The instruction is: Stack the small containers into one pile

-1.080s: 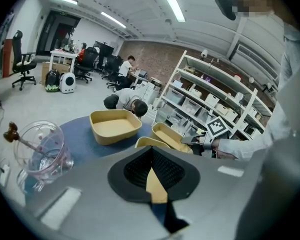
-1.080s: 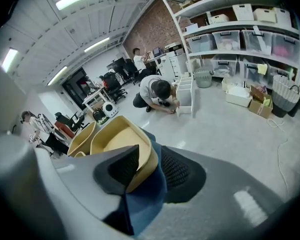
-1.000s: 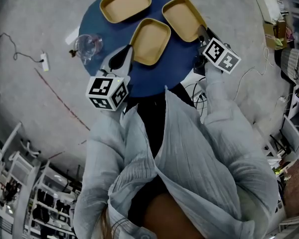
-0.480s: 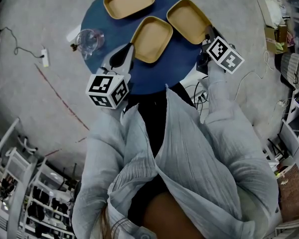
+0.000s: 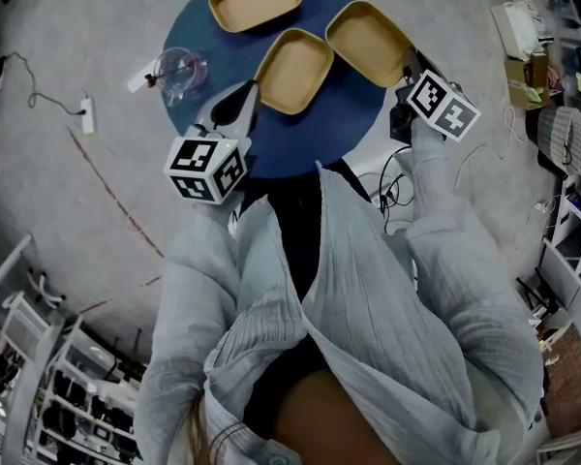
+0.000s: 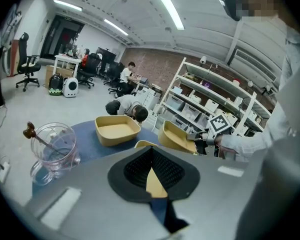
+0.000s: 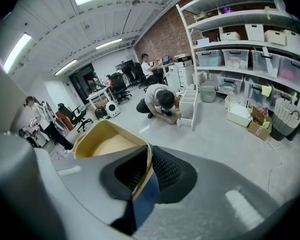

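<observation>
Container rim now sits pinched in my right tongs, jaws just closed on it, so it can go onto the middle container ahead of my narrow, empty left tongs.

surface: round blue table on grey floor | left edge: clear glass jug, stirrer inside | far side: far container, tan, empty, flat | centre: middle container, flat, just beside right container | right edge: right container tilted, outer end raised
</observation>
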